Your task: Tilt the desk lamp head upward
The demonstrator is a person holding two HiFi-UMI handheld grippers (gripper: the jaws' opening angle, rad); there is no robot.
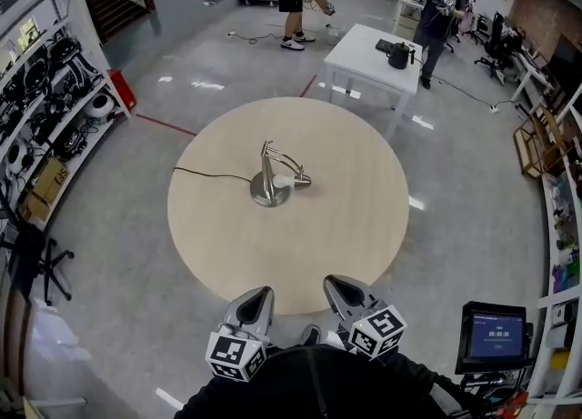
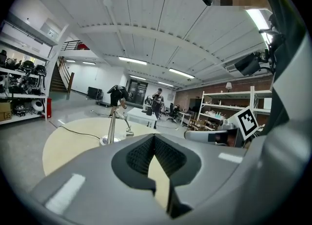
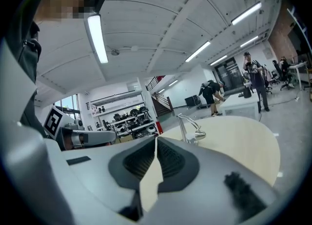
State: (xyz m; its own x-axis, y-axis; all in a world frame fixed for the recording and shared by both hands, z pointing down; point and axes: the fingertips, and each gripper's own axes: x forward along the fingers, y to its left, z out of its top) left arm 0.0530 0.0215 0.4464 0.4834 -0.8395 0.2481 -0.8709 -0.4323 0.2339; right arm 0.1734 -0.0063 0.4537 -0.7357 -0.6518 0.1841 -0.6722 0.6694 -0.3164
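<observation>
The left gripper (image 2: 154, 143) and the right gripper (image 3: 156, 145) are both clenched on nothing, jaws pressed together, and they hang side by side over the near edge of the round table (image 1: 346, 235). The desk lamp (image 1: 271, 179) stands well ahead of them at the middle of the table, almost straight in front of the left gripper and a little to the left of the right one. Its long axis is the stem (image 1: 265, 161), which rises upright from the round base (image 1: 266, 194). From the top of the stem the arm bends over to the right gripper's side, so the head (image 1: 298, 181) hangs low just beside the base and faces down at the table. The cord (image 1: 209, 174) trails away to the left. The reach comes first, I judge: part the right jaws before arriving, take the head from its free end, pin the base or stem with the left gripper, then swing the head up slowly so the lamp does not slide or tip
</observation>
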